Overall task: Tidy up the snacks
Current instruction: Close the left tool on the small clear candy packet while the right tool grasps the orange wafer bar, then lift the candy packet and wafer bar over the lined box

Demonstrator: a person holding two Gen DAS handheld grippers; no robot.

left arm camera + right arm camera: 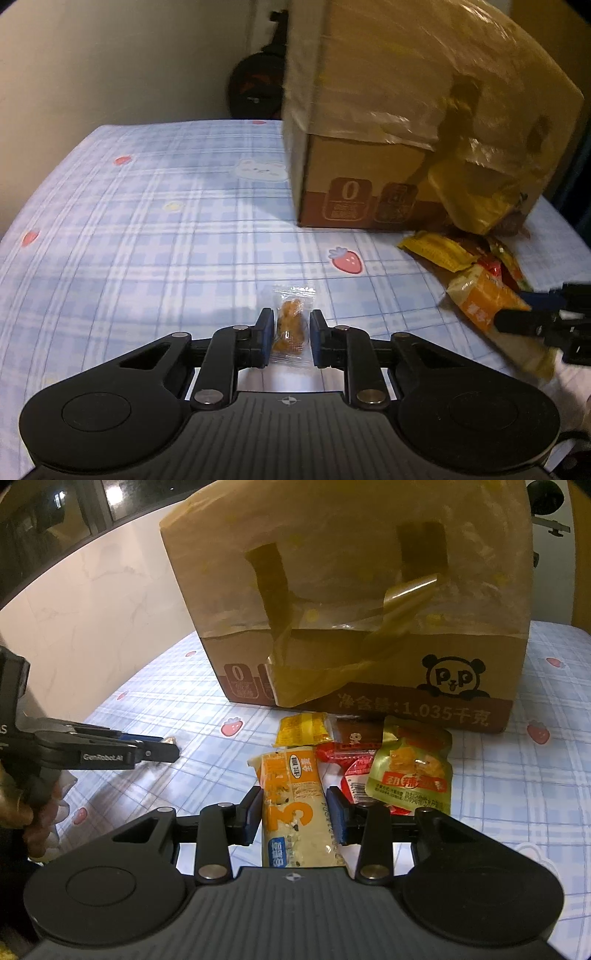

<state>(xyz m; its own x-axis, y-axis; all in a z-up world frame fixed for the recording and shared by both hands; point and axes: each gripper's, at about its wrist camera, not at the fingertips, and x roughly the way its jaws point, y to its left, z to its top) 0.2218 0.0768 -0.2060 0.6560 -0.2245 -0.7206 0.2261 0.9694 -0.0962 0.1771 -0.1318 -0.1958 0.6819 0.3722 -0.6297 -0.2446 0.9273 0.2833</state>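
Left wrist view: left gripper (291, 334) clenched on a small clear-wrapped snack (291, 326), a golden-brown lumpy piece sealed in transparent film with crimped ends, lying on the blue checked cloth (147, 221) printed with strawberries and a cat face; the packet's long axis runs along the fingers, away from the camera, its far crimped end pointing toward the cardboard box (406, 110). This view alone shows the small snack in full; in the right wrist view only a glint of it shows at the tip of the left gripper (162, 747), seen side-on at the left edge with a hand (22, 805) around its handle. Right wrist view: right gripper (295, 818) grasping an orange-and-cream bar packet (295, 805) (large numeral printed in orange, speckled filling showing through the lower part); its long axis also runs along the fingers, top end toward the box (351, 609). This view alone shows the box's front face with panda logo and printed weight line, peeling brown tape, and the pile just in front of the box: a yellow sachet (303, 729), a red packet (351, 764), a brown packet (354, 734) and a green-gold pouch (413, 764), overlapping one another on the cloth. In the left view the pile appears only partly at the right, with the right gripper (517, 319) on the orange packet (484, 295).
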